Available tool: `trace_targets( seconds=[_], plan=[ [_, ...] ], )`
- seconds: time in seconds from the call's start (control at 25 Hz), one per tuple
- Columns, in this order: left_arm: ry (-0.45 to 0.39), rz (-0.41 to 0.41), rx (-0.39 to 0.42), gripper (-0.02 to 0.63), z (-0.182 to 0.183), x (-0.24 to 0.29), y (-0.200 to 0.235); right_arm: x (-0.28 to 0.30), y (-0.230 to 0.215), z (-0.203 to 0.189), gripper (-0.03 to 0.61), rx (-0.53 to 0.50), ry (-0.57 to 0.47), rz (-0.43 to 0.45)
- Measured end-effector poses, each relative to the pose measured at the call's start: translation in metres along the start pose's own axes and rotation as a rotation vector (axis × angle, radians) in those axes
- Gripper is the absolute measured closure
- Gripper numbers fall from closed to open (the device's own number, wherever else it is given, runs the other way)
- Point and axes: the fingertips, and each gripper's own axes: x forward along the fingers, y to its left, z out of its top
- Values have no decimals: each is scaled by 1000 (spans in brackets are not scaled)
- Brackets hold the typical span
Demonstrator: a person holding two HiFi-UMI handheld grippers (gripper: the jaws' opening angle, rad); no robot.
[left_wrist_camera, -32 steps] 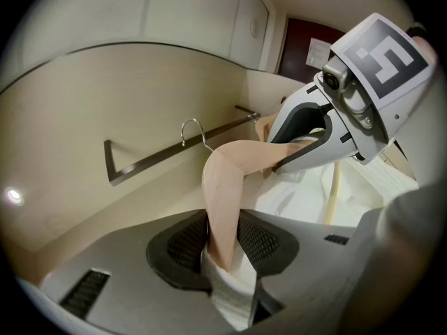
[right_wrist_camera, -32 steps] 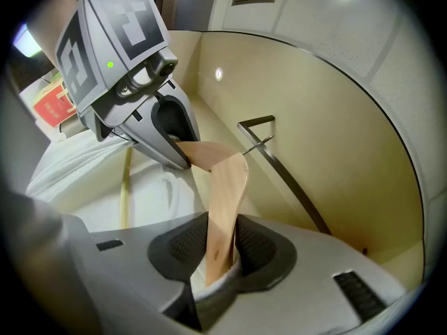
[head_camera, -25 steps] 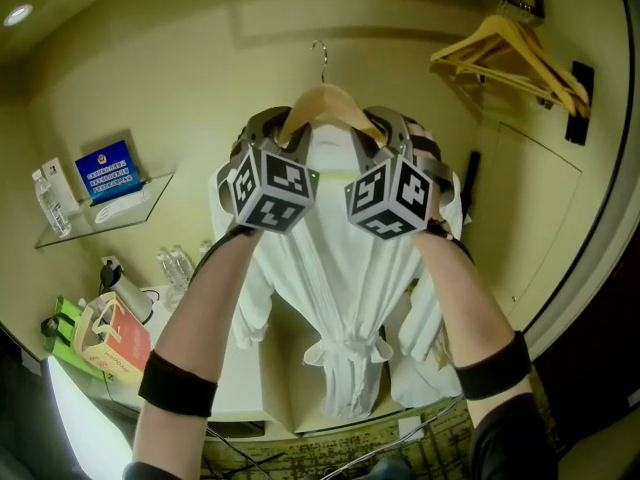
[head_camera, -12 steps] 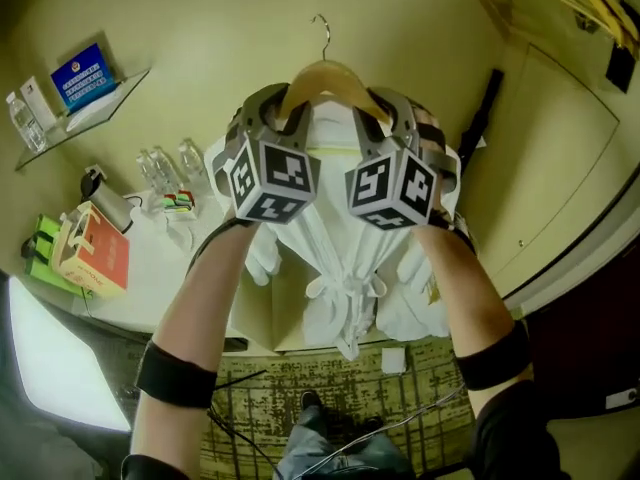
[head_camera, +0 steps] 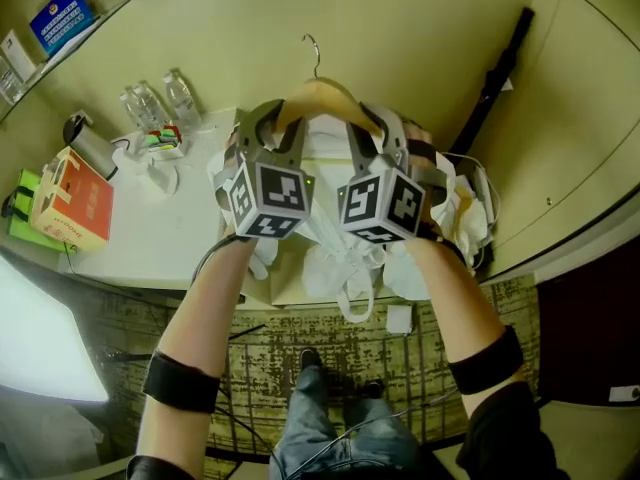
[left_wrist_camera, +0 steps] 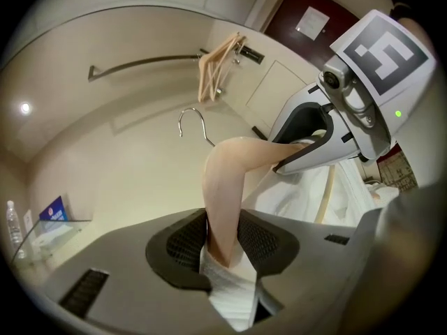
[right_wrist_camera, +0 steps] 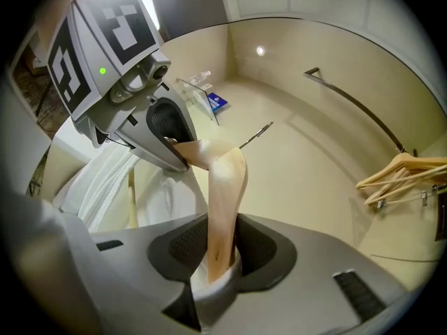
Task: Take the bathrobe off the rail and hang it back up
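A wooden hanger (head_camera: 325,98) with a metal hook (head_camera: 312,53) carries the white bathrobe (head_camera: 340,258), whose lower part bunches up below my hands. My left gripper (head_camera: 270,133) is shut on the hanger's left arm, and my right gripper (head_camera: 375,133) is shut on its right arm. In the left gripper view the hanger arm (left_wrist_camera: 227,187) and robe cloth (left_wrist_camera: 227,292) sit between the pads of the left gripper (left_wrist_camera: 223,239). The right gripper (right_wrist_camera: 222,246) clamps the other arm (right_wrist_camera: 225,201). The hook hangs free, well below the rail (left_wrist_camera: 150,61).
Spare wooden hangers (right_wrist_camera: 401,176) hang on the rail (right_wrist_camera: 356,103). A white counter (head_camera: 150,218) on the left holds water bottles (head_camera: 150,103), a kettle (head_camera: 90,143) and an orange box (head_camera: 70,198). A dark rod (head_camera: 495,78) leans on the wall. Patterned carpet (head_camera: 300,338) lies below.
Both grippers have come down together with the hanger and robe. The spare hangers have left the head view, and the robe's hem now bunches up low.
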Motion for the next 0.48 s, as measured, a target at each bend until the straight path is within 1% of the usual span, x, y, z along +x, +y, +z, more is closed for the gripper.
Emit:
trace_targets(
  seconds=[0.24,0.48],
  plan=[
    [65,-30,-31,485,-80,-5,-59,2,86,-51,455,40,31,69],
    [157,-103,-63,485,-166,-5,-131,3,179,-116,456,87,103,156]
  ],
)
